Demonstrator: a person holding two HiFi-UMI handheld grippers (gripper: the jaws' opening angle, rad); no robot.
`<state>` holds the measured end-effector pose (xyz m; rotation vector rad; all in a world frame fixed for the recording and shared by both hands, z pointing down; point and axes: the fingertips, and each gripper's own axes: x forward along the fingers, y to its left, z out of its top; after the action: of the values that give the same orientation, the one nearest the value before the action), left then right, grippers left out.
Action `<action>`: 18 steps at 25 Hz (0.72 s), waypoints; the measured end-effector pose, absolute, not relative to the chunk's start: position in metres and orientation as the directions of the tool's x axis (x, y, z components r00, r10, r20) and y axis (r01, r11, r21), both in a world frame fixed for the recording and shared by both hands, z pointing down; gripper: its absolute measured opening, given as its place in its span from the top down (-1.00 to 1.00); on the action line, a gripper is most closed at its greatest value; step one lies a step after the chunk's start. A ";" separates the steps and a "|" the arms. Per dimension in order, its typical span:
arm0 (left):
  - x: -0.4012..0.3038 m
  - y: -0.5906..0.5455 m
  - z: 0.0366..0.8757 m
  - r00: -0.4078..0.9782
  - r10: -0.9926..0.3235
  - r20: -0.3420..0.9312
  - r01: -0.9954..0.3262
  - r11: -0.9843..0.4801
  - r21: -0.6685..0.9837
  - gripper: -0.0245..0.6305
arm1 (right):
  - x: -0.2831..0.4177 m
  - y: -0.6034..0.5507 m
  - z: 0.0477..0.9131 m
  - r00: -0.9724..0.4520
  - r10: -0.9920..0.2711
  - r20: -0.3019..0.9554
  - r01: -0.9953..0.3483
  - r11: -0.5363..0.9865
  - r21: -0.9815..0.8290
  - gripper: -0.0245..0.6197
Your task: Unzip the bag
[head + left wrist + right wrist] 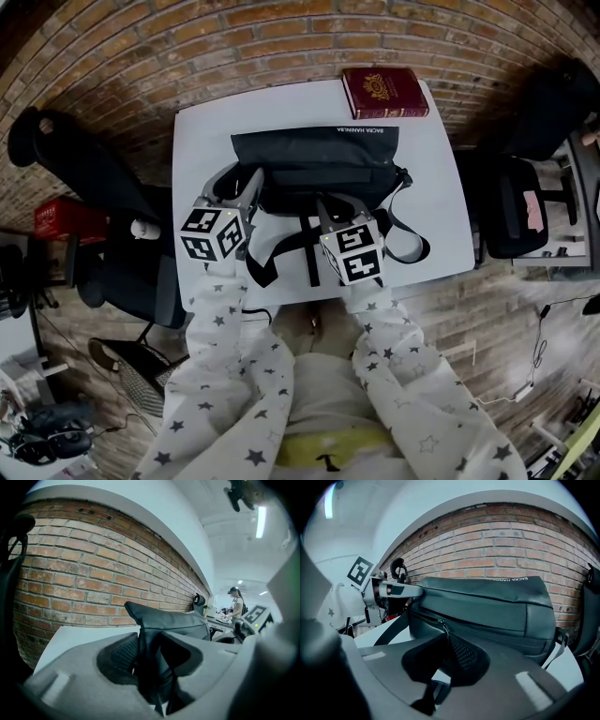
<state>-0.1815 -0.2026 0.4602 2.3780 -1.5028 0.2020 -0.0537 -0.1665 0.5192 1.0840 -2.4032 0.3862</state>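
A black bag [314, 159] lies across the middle of the white table [441, 187], its zip running along the front face. My left gripper [246, 183] is at the bag's left end. In the left gripper view a fold of the bag's fabric [154, 634] is pinched between the jaws of the left gripper [147, 660]. My right gripper [330, 208] is at the bag's front. In the right gripper view the zip pull [442, 629] hangs from the closed zip down into the narrow gap of the right gripper [445, 653], which is shut on it.
A red book [384, 91] lies at the table's back right corner. The bag's black strap [403, 239] loops over the front right of the table. Black office chairs stand to the left [94, 178] and right [525, 202]. A brick wall is behind the table.
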 end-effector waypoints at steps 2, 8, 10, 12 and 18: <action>-0.181 -0.203 0.460 0.430 -0.857 0.284 -0.901 -0.389 0.190 0.46 | -0.049 -0.168 0.519 -0.568 -0.633 0.526 -0.765 0.642 -0.055 0.84; -0.182 -0.203 0.460 0.406 -0.870 0.279 -0.912 -0.367 0.184 0.46 | -0.037 -0.171 0.518 -0.552 -0.649 0.523 -0.777 0.627 -0.043 0.84; -0.183 -0.203 0.460 0.399 -0.874 0.278 -0.915 -0.360 0.183 0.46 | -0.034 -0.172 0.518 -0.546 -0.653 0.524 -0.781 0.623 -0.038 0.84; -0.183 -0.203 0.460 0.390 -0.878 0.278 -0.919 -0.351 0.181 0.46 | -0.029 -0.172 0.518 -0.539 -0.658 0.526 -0.787 0.616 -0.036 0.84; -0.183 -0.202 0.459 0.364 -0.891 0.272 -0.929 -0.325 0.178 0.46 | -0.015 -0.174 0.517 -0.522 -0.672 0.525 -0.801 0.597 -0.033 0.84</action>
<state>-0.1833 -0.2017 0.4595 2.3284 -1.6075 0.1780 -0.0146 -0.1737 0.5169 1.1715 -2.3621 0.3744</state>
